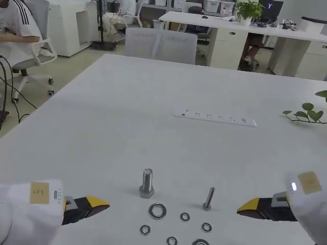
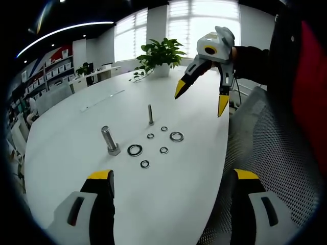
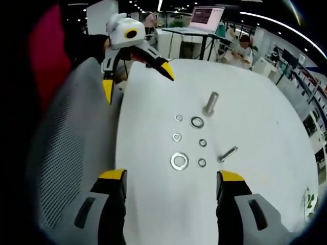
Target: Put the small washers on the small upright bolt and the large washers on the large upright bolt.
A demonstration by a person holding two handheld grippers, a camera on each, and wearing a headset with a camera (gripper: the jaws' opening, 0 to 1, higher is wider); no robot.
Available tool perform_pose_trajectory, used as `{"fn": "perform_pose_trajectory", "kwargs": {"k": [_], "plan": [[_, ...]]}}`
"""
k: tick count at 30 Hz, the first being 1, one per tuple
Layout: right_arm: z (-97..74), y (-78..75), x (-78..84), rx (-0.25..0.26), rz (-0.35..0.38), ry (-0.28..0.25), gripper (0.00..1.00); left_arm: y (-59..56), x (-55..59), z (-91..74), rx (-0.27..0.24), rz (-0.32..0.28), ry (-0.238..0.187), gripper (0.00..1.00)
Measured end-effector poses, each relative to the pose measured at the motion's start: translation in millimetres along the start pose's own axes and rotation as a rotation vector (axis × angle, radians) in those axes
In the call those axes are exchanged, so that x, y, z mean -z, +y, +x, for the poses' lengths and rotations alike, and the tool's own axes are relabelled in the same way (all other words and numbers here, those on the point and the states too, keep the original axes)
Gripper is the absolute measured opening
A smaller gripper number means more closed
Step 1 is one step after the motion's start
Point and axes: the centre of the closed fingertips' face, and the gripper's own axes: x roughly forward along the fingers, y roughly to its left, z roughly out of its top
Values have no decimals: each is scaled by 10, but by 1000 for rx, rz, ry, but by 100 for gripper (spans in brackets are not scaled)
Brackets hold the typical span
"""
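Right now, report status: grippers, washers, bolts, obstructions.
Left gripper open, right gripper open, both empty. Six washers loose on table. Large bolt, small bolt upright, bare. Nothing blocking.

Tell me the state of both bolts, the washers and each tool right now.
Large bolt: upright on the table, bare.
Small bolt: upright, bare.
Large washers: two, lying flat on the table.
Small washers: four, lying flat on the table.
Left tool: open, empty.
Right tool: open, empty.
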Motion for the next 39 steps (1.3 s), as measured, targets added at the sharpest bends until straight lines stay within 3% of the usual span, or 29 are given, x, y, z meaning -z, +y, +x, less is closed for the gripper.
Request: {"fn": "perform_pose_trajectory", "kwargs": {"k": [20, 39], "plan": [[247, -51, -66, -48, -65, 70, 67, -7, 0, 5, -5, -4, -3, 95], [523, -34, -102, -128, -157, 155, 57, -7, 0, 14, -11, -13, -10, 95]]}}
